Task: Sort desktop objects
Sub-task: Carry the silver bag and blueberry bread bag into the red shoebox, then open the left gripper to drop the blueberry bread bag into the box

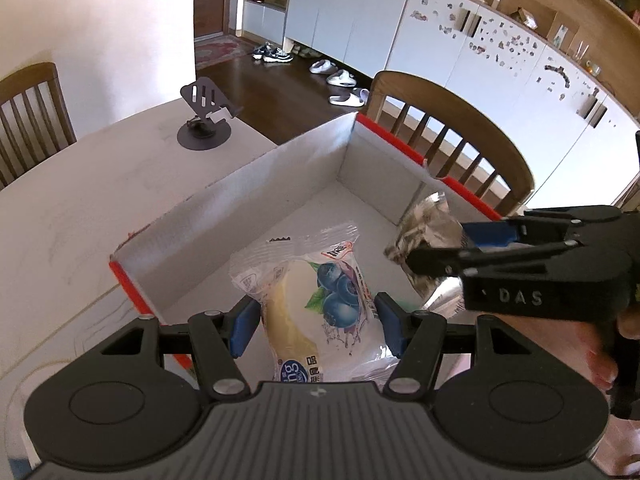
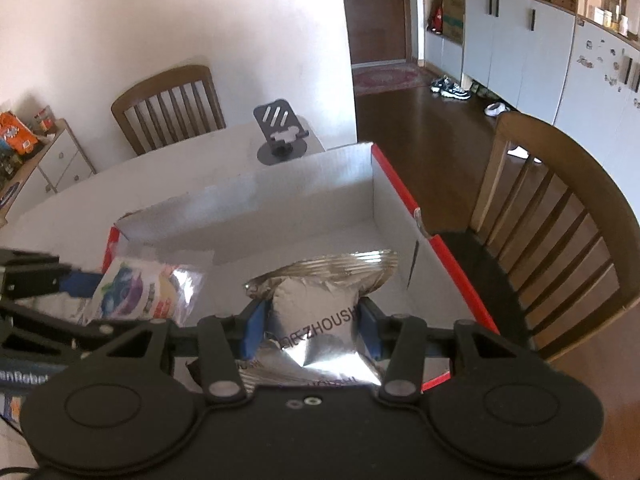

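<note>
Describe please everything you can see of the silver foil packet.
The silver foil packet is a puffy pouch of shiny, crinkled metallic film with a ribbed sealed edge on top and dark letters reading "ZHOUSH" on its face. The right hand-held gripper is shut on it, a blue pad pressing each side. It hangs upright over the open white cardboard box with red edges. Whether its bottom touches the box floor cannot be told.

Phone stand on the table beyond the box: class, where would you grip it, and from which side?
Grip the phone stand by its tilted slotted backplate, coming from above with one pad on each side edge. The plate is thin and stands free above the flat round base, which lies too flush to the table to pinch.
</note>
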The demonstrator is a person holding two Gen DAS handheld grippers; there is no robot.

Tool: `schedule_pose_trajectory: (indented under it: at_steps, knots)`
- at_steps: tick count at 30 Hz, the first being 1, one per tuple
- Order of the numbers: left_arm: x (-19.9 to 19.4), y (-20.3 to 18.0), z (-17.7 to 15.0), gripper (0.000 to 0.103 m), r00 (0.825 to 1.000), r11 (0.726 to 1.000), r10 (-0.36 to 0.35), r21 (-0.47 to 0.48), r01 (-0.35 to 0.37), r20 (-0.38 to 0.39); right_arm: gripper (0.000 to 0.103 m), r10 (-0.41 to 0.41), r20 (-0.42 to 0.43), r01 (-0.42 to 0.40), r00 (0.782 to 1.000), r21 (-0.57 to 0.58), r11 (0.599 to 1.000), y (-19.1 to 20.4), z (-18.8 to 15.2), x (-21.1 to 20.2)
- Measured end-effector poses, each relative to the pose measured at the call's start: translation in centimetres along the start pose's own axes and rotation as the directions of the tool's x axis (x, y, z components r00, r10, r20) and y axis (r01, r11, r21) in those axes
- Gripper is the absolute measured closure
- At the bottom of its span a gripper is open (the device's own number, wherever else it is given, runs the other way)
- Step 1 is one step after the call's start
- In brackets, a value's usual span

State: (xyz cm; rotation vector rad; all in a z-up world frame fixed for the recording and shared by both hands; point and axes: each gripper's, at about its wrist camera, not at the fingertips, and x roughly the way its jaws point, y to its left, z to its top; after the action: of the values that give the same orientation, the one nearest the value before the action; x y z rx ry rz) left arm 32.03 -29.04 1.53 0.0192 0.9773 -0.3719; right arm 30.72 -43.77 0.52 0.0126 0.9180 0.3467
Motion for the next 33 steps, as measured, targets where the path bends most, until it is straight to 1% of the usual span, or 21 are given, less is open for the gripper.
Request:
schedule_pose_trajectory:
  at_steps: [5, 7, 10, 15, 23, 27, 33]
  knots:
    - [2.4, 0.7, 0.7, 0.041, 0.999, 0.999, 0.023, 0.027, -0.022, -0.037, 0.057, 0.011, -0.042, -0.012, 0.999, -0.012, 1.0, -0.3, 0.2, 1.8]
    - [3.1, 0.8, 0.8, 0.041, 0.998, 0.999, 0.027, 0.038, -0.025, -0.051, 0.057, 0.004, -0.056, -0.005, 0.998, -0.016, 1.0, -0.4, 0.3, 2.7]
    - [4.2, 0.8, 1.0, 0.041, 0.997, 0.998, 0.029, 0.053, -0.026, -0.069, 0.057, 0.023, -0.082, -0.023, 0.996, -0.003, 1.0, -0.8, 0.4, 3.9]
    - [6.0, 0.8, 1.2, 0.041, 0.993, 0.996, 0.043, 0.085, -0.034, -0.108, 0.057, 0.025, -0.116, -0.026, 0.993, -0.01, 1.0, -1.0, 0.4, 5.6]
    - [8.1, 1.4, 0.9, 0.041, 0.985, 0.996, 0.027, 0.089, -0.012, -0.169, 0.057, 0.01, -0.147, -0.018, 0.989, -0.058, 0.998, -0.8, 0.0, 7.1]
    - [8.7, 1.7, 0.8, 0.041, 0.983, 0.997, 0.017, 0.082, -0.002, -0.184, 0.057, 0.0, -0.169, -0.014, 0.986, -0.08, 0.997, -0.8, 0.0, 7.9]
    - [9.2, 1.9, 0.8, 0.041, 0.978, 0.998, 0.002, 0.068, 0.012, -0.207, 0.057, 0.01, -0.177, -0.026, 0.984, -0.091, 0.996, -1.0, 0.3, 8.3]
